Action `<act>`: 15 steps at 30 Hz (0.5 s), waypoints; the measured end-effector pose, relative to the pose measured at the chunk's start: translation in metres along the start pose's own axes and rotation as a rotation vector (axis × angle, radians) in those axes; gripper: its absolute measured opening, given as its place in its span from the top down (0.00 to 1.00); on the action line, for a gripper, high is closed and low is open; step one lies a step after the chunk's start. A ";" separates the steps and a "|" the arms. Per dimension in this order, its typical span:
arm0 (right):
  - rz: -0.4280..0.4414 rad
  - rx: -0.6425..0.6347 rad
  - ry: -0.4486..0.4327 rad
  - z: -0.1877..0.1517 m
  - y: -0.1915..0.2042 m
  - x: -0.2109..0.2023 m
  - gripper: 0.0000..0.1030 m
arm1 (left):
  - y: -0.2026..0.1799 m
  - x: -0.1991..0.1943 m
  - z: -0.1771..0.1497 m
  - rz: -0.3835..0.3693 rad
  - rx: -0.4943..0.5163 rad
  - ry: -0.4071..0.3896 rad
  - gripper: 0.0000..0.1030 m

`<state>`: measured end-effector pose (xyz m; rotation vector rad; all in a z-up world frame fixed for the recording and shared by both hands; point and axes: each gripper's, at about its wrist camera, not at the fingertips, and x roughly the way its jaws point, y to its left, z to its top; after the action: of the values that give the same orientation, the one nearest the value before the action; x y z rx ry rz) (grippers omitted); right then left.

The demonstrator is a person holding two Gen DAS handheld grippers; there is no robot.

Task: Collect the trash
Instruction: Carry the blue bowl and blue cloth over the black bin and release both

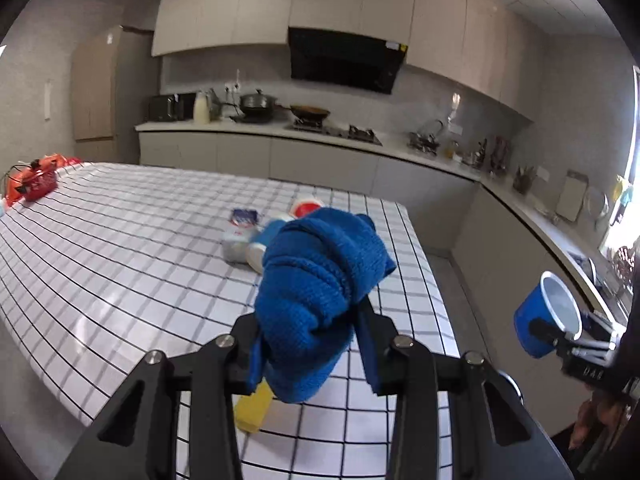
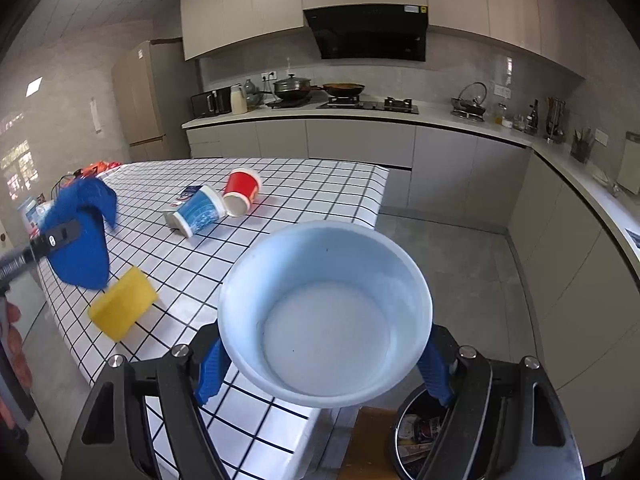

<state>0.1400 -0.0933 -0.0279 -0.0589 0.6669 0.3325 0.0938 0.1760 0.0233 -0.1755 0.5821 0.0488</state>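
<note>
**Cup poised above the bin**

In the left wrist view, our left gripper [image 1: 316, 316] pinches a blue cloth [image 1: 320, 280] above the table [image 1: 120, 248].

In the right wrist view, our right gripper [image 2: 326, 368] clasps the blue cup [image 2: 326, 312]; the trash bin [image 2: 420, 436] sits at five o'clock. We judge release comes next.

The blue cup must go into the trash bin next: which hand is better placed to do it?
Right. The right gripper already holds the blue cup, and the trash bin is just below it. The left gripper is busy holding the blue cloth.
</note>
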 end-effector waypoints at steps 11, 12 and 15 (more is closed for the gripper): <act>-0.059 0.030 0.001 -0.011 -0.043 -0.020 0.22 | -0.061 0.014 -0.009 -0.101 0.065 0.021 0.62; -0.067 0.035 0.001 -0.012 -0.049 -0.021 0.22 | -0.067 0.016 -0.011 -0.107 0.070 0.027 0.62; -0.090 0.054 0.000 -0.015 -0.069 -0.028 0.22 | -0.084 0.021 -0.018 -0.129 0.085 0.042 0.62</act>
<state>0.1324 -0.1685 -0.0258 -0.0375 0.6711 0.2283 0.1096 0.0896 0.0096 -0.1310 0.6120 -0.1048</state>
